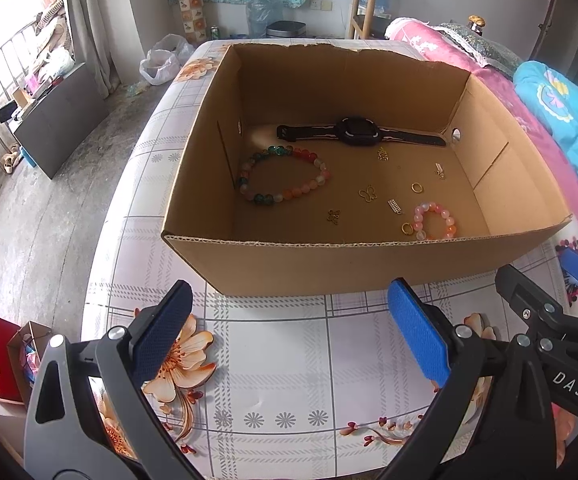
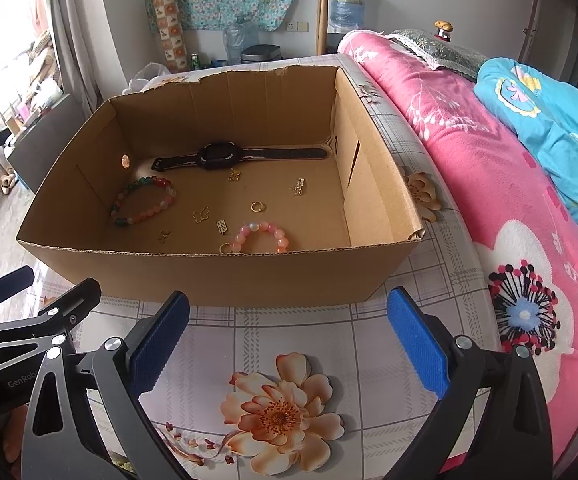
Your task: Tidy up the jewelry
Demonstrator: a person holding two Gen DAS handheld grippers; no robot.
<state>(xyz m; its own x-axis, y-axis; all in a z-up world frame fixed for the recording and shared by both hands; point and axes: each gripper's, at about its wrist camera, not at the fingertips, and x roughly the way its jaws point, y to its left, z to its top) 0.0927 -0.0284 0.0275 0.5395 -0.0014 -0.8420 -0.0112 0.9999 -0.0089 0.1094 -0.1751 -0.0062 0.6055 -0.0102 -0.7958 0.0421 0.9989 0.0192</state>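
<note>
An open cardboard box [image 1: 309,264] [image 2: 225,276] stands on the flowered table. Inside lie a black watch [image 1: 359,131] [image 2: 219,156], a large multicoloured bead bracelet [image 1: 285,174] [image 2: 143,200], a small pink bead bracelet [image 1: 435,220] [image 2: 261,236], gold rings [image 1: 417,187] [image 2: 257,206] and several small gold charms [image 1: 367,194] [image 2: 201,215]. My left gripper [image 1: 289,332] hovers open over the table in front of the box, holding nothing. My right gripper [image 2: 289,340] is open and empty too, just right of the left one, whose black frame [image 2: 29,320] shows at its left.
The table [image 1: 289,360] has a flowered plastic cover. A bed with a pink quilt [image 2: 489,184] and a blue blanket [image 2: 549,128] runs along the right. The floor drops off at left, with red paper bags [image 1: 1,356] below the table's edge.
</note>
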